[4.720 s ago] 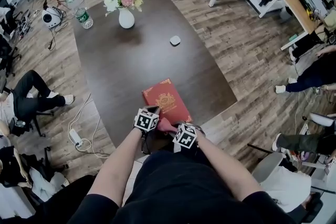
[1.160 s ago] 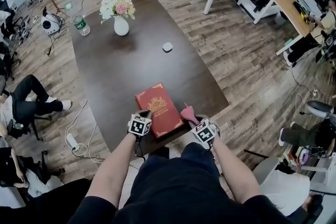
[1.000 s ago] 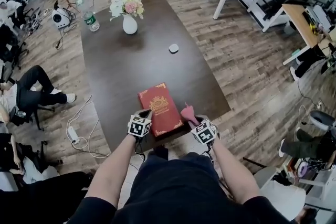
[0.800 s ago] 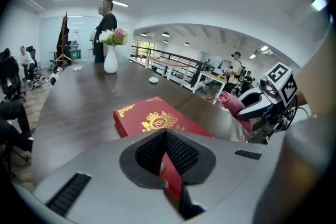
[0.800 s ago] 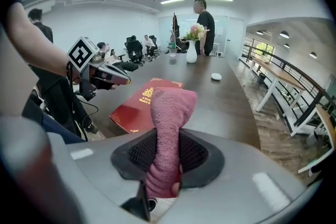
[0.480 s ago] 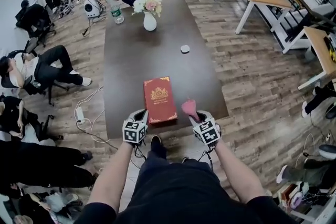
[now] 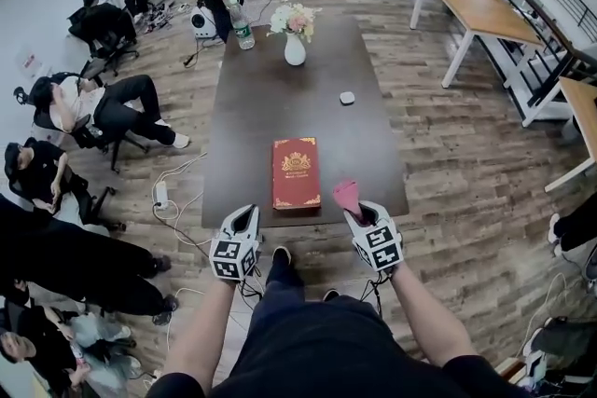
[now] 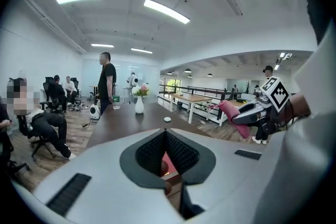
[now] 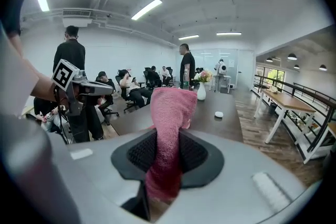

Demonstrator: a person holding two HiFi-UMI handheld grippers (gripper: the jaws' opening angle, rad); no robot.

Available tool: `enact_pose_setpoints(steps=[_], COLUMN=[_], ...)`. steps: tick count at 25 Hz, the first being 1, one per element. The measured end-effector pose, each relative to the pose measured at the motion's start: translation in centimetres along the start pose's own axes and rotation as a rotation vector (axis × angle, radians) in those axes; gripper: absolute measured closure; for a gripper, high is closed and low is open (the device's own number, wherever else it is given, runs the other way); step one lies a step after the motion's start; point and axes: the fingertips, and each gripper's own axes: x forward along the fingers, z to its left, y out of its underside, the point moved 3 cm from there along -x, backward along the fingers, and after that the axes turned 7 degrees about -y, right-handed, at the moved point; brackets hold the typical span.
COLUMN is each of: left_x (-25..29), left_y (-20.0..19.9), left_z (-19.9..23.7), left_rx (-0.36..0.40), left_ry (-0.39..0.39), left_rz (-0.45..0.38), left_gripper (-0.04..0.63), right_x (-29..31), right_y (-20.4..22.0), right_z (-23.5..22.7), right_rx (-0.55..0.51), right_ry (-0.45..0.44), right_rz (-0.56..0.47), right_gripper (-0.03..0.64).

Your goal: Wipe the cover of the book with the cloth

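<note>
Both grippers hang just off the near edge of the table (image 7: 280,98), apart from the red book (image 7: 297,173) that lies flat near that edge. The left gripper (image 7: 249,212) has its jaws together on nothing, and the right gripper (image 7: 355,213) is clamped on the pink cloth (image 7: 346,194), whose free end sticks out past the jaws. To wipe well, I would tip the right one down so this free end lies flat on the cover, while the left steadies a corner.

My left gripper (image 7: 248,213) has its jaws pressed together, empty; my right gripper (image 7: 356,213), level with it and well apart, clamps the cloth (image 7: 346,195).
</note>
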Motion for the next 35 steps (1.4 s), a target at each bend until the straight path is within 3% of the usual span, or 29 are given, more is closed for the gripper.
enact_pose_setpoints(steps=[10,19,35], left_x=[-9.2,-12.0,-13.8], left_y=[-5.3,-8.5,-9.6], left_z=[-2.2,-2.7,-0.9], left_rx=[0.004,0.013,0.04], left_ry=[-0.083,-0.035,0.024], left_rz=[-0.157,-0.226,-0.286], left_gripper=[0.6,0.6,0.6], right_x=[-5.2,-7.1,-7.3], right_y=[-4.5,-8.9,-11.1], right_z=[3.0,6.8,10.8], right_rx=[-0.022,-0.106,-0.097], right_ry=[-0.006,0.006,0.059], right_rz=[-0.134,-0.205,-0.234], right_gripper=[0.503,0.505,0.505])
